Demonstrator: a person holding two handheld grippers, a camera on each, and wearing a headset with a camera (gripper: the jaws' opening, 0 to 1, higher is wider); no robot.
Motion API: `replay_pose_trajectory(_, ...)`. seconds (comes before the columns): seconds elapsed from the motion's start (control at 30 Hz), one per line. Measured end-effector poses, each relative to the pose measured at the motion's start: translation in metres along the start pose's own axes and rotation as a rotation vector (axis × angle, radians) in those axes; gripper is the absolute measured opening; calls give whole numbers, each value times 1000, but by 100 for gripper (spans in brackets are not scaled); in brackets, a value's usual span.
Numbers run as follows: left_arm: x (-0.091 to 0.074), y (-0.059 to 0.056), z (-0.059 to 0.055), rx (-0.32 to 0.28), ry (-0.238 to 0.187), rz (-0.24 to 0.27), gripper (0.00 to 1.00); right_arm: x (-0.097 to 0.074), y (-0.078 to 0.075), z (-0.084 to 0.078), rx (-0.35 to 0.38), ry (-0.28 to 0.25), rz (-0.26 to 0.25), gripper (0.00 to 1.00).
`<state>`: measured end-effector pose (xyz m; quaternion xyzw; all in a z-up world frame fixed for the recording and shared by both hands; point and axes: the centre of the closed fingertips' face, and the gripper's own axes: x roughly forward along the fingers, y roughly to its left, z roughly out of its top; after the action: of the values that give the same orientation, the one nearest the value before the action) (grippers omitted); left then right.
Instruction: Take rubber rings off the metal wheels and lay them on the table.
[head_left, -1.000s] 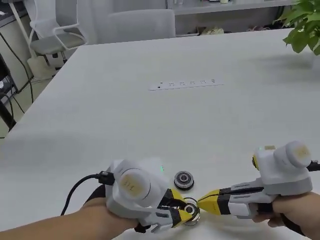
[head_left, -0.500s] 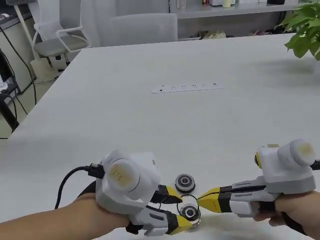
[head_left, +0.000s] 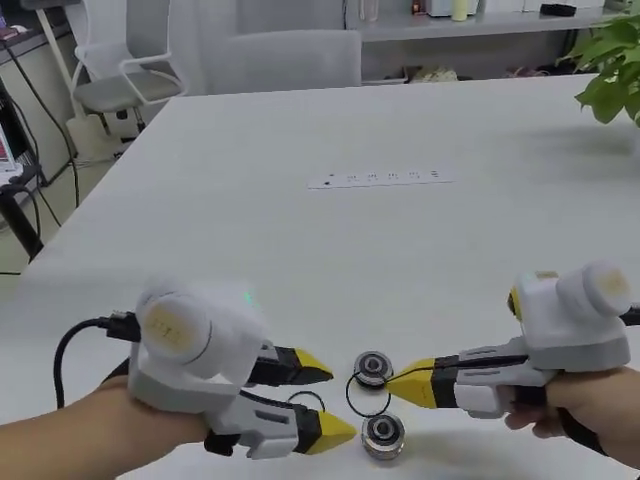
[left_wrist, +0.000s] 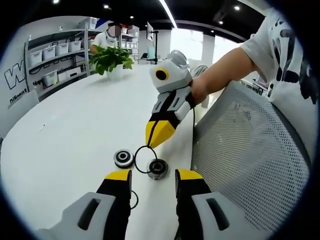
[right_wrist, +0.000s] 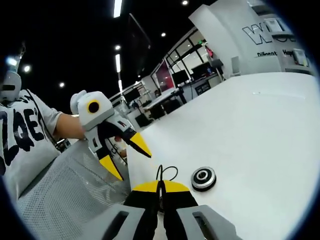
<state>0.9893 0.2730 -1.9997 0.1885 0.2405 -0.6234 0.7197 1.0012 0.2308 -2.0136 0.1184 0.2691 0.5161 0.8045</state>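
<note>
As the right hand-held gripper (head_left: 402, 385), jaws pressed together, pinches a freed rubber ring (head_left: 348, 393) between near metal wheel (head_left: 383, 435) and far metal wheel (head_left: 372, 367), with the left hand-held gripper (head_left: 325, 398) spread beside them, ring not yet laid on counter (head_left: 300, 250); far metal wheel looks unstripped.

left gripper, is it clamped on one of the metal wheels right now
No, the left gripper has its jaws apart with nothing between them, and the nearest metal wheel lies on the table beyond their tips.

The right tool (right_wrist: 161, 187) hides part of the rubber ring (right_wrist: 168, 169), and the plant (head_left: 606, 55) is cut off at the edge.
</note>
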Motion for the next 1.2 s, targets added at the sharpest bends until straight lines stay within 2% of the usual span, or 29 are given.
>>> replay_pose_trajectory(0.27,-23,14,0,-35,-40,57,33,11,6,8,-14,1,29,0)
replay_pose_trajectory(0.57,-45,28,-9,-71,-57,116,34,26,9,14,-40,23,51,0)
replay_pose_trajectory(0.83,-56,34,-18,-92,-60,143,35,40,8,16,-63,42,59,0)
replay_pose_trajectory(1.2,-65,38,-28,-122,-63,167,35,64,5,6,-71,90,66,0)
